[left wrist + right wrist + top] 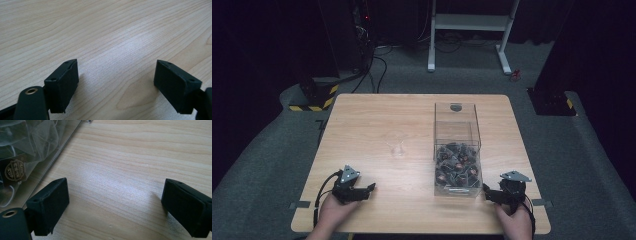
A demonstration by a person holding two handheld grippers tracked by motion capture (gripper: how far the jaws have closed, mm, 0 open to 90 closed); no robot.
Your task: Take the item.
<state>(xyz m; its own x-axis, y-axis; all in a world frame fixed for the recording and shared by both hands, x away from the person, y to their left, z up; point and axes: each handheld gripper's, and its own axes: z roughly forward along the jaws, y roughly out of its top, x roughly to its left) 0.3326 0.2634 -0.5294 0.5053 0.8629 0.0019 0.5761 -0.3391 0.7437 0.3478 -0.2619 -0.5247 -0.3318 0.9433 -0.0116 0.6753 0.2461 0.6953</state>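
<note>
A clear plastic box [457, 150] is standing on the right half of a light wooden table [382, 130], its lower part holding dark tea bags in gauzy pyramids [457, 165]. A small clear glass [398, 148] is sitting just left of it, near the table's middle. I am resting my right gripper [492, 192] at the box's near right corner, jaws spread wide with bare wood between them. I am holding my left gripper [362, 190] at the near left, well apart from the box, jaws also wide and empty.
</note>
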